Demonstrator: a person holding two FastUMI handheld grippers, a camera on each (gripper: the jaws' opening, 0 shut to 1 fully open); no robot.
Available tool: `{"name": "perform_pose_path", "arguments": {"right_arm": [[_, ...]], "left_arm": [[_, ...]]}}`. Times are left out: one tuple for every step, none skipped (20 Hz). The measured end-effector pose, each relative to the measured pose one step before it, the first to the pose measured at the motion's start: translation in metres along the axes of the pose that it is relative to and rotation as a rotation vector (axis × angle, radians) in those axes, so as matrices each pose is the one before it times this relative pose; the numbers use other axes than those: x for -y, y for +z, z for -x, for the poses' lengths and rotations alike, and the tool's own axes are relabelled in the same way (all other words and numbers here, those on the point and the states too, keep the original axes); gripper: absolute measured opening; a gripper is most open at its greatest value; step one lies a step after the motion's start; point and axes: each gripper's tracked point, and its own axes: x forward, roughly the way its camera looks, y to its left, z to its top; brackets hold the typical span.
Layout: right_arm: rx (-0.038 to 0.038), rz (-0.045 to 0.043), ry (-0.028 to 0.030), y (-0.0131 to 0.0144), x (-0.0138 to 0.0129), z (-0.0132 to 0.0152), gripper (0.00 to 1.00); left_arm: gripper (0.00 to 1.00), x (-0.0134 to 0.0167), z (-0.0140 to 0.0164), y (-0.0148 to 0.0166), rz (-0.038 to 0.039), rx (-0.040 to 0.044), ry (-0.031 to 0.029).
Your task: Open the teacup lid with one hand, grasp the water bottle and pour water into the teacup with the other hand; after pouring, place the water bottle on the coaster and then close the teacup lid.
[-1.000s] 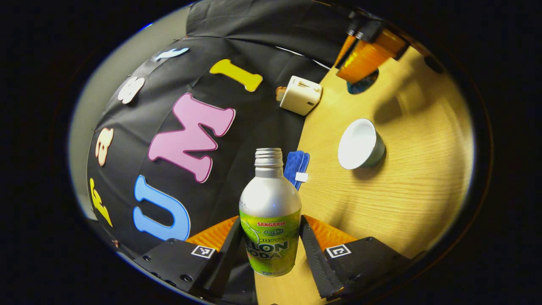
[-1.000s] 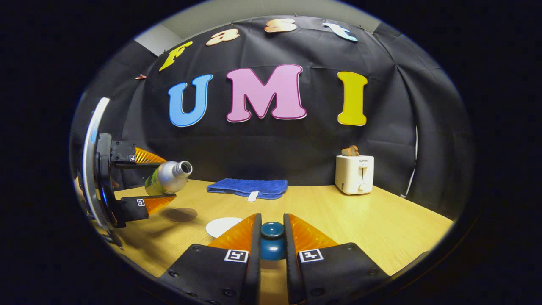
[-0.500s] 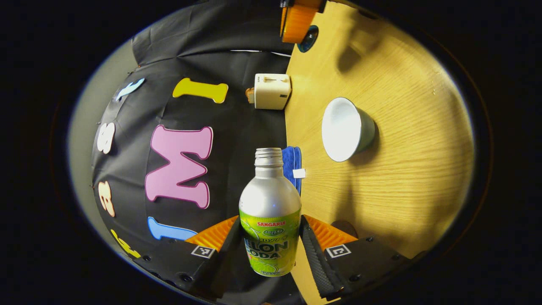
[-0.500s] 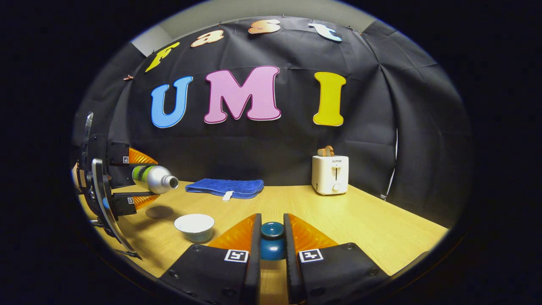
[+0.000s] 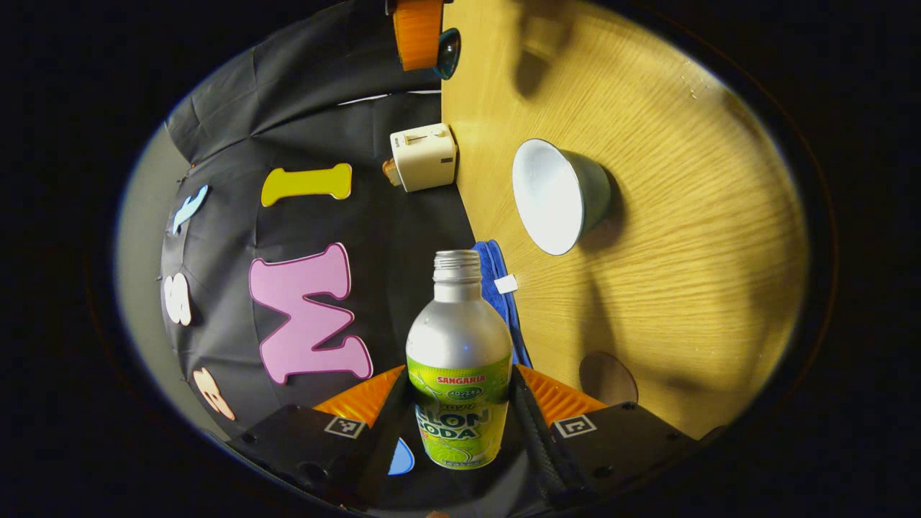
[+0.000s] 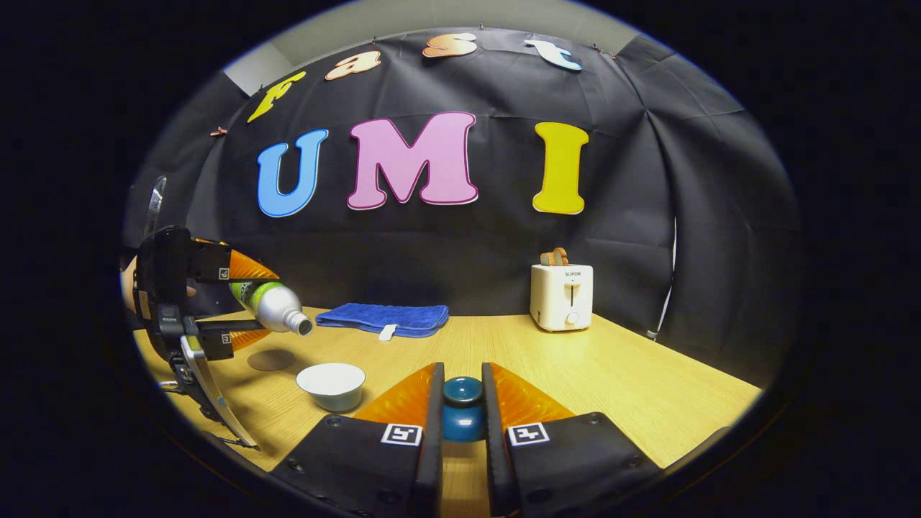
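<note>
A silver bottle with a green label and no cap is held in my left gripper, which is shut on its body. In the right gripper view the bottle is tilted with its mouth pointing down and to the right, just above and left of the white teacup. No stream of water is visible. The open teacup stands on the wooden table. My right gripper is shut on the teal lid knob, held off to the right of the cup. A round brown coaster lies behind the cup.
A folded blue towel lies at the table's back edge. A white toaster with toast in it stands at the back right. The wooden table stretches bare to the right of my right gripper. The coaster sits near the left gripper.
The left gripper has rolled the bottle from mouth slightly raised to mouth tipped down over the cup. The right gripper shifted with the lid early on, then stayed still.
</note>
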Motion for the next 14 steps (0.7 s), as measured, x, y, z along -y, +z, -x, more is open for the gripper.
{"name": "perform_pose_path", "arguments": {"right_arm": [[-0.00002, -0.00055, -0.00005, -0.00017, -0.00019, -0.00030, 0.29], [-0.00012, 0.00042, 0.00019, -0.00036, -0.00007, -0.00026, 0.29], [-0.00001, -0.00044, -0.00022, 0.00083, -0.00005, 0.00073, 0.29], [-0.00016, 0.00043, 0.00018, -0.00021, -0.00017, 0.00005, 0.29], [0.00029, -0.00041, -0.00016, 0.00048, 0.00048, 0.00015, 0.29], [-0.00019, 0.00032, 0.00012, -0.00040, -0.00016, 0.00032, 0.29], [0.00017, -0.00028, -0.00009, -0.00001, -0.00007, -0.00043, 0.29], [-0.00023, 0.00019, 0.00024, -0.00003, -0.00002, -0.00030, 0.29], [-0.00002, -0.00019, -0.00016, -0.00003, -0.00027, 0.00086, 0.29], [-0.00015, 0.00023, 0.00008, 0.00061, 0.00001, 0.00006, 0.29], [0.00014, -0.00018, -0.00011, -0.00010, 0.00033, -0.00019, 0.29], [-0.00029, 0.00013, 0.00008, 0.00054, 0.00019, -0.00058, 0.29], [0.00022, -0.00013, -0.00009, -0.00048, -0.00040, 0.00012, 0.29], [-0.00008, 0.00008, 0.00012, -0.00047, 0.00008, 0.00014, 0.29]], "left_arm": [[0.80, -0.00090, -0.00016, -0.00004, -0.01948, -0.00117, 0.00454], [0.80, -0.00025, -0.00097, -0.00050, -0.01649, 0.00023, 0.00258], [0.80, -0.00021, -0.00150, 0.00096, -0.01578, 0.00221, 0.00108], [0.80, -0.00162, 0.00076, -0.00001, -0.01448, 0.00032, 0.00292], [0.80, -0.00139, -0.00054, 0.00079, -0.01475, 0.00123, 0.00475], [0.80, -0.00107, 0.00204, 0.00011, -0.01566, 0.00306, 0.00531], [0.80, -0.00177, 0.00000, 0.00077, -0.01298, 0.00011, 0.00645], [0.80, -0.00020, -0.00005, -0.00072, -0.01228, -0.00122, 0.00144], [0.80, -0.00059, -0.00052, 0.00076, -0.01177, 0.00099, 0.00009], [0.80, -0.00210, 0.00017, 0.00036, -0.01097, 0.00241, 0.00324], [0.80, 0.00003, -0.00079, 0.00012, -0.01069, -0.00018, 0.00170], [0.80, -0.00132, -0.00026, -0.00088, -0.01102, -0.00186, 0.00248], [0.80, -0.00003, 0.00001, 0.00027, -0.01023, -0.00227, 0.00156], [0.80, -0.00058, 0.00021, -0.00072, -0.00903, -0.00184, 0.00131]]}}
